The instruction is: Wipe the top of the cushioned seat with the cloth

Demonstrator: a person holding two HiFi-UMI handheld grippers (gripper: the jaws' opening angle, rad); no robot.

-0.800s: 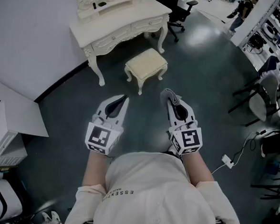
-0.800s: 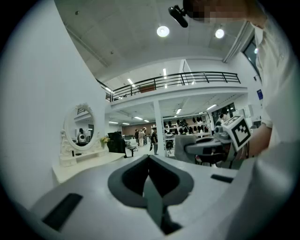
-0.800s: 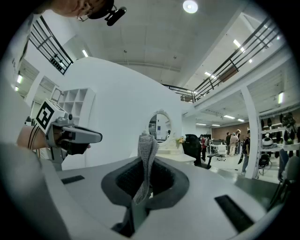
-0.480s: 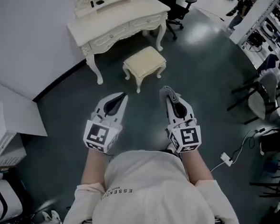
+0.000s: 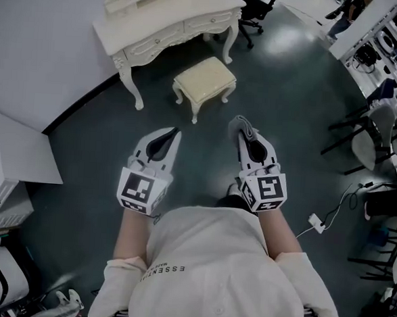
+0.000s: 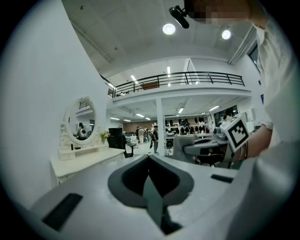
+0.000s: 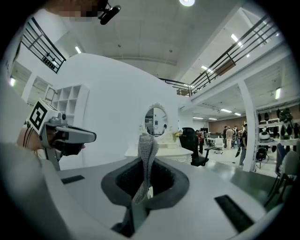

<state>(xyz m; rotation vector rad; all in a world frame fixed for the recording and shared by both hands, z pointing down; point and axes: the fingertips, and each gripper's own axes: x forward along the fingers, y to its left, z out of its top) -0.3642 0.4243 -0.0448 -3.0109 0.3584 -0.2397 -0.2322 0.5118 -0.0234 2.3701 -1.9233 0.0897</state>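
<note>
Cloth (image 7: 146,150): was pinched in the closed jaws of the right gripper (image 5: 243,133), stood up grey and knitted above them. Left gripper (image 5: 174,134): was held level beside it, jaws pressed together with nothing between. Cushioned seat (image 5: 205,78): sat ahead on the dark floor (image 5: 290,107), well apart from both grippers, cream top facing up, just in front of the white dressing table (image 5: 168,25).
</note>
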